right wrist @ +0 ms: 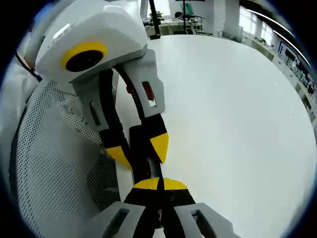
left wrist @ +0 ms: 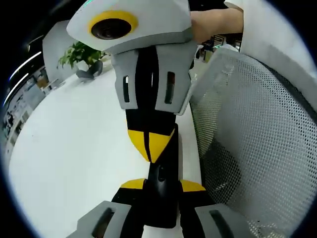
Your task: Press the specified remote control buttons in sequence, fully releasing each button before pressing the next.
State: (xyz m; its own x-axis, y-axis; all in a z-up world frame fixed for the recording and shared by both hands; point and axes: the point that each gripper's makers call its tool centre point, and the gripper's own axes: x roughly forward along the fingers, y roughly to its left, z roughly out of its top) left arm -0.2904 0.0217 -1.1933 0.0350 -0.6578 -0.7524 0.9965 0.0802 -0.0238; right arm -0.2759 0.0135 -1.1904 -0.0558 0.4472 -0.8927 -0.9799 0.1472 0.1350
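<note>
Left gripper view, from left to right: a potted plant [left wrist: 81, 57] stands far off on the white table [left wrist: 74, 148]. At centre I see my left gripper [left wrist: 161, 186] clamped on a black remote control [left wrist: 166, 183], its yellow-tipped jaws pressed against either side of the body. The right gripper [left wrist: 148, 144] comes down from above with its yellow tips drawn together, resting on the remote's upper face. I cannot make out any buttons, since both grippers cover most of the remote. A mesh chair back [left wrist: 252, 144] rises at right.

Right gripper view, from left to right: the mesh chair back [right wrist: 54, 168], then the left gripper [right wrist: 136, 148] gripping the remote control [right wrist: 141, 153], seen as a narrow black strip. My right gripper [right wrist: 159, 184] has its jaws closed tip to tip, touching the remote. The table [right wrist: 233, 124] spreads rightward.
</note>
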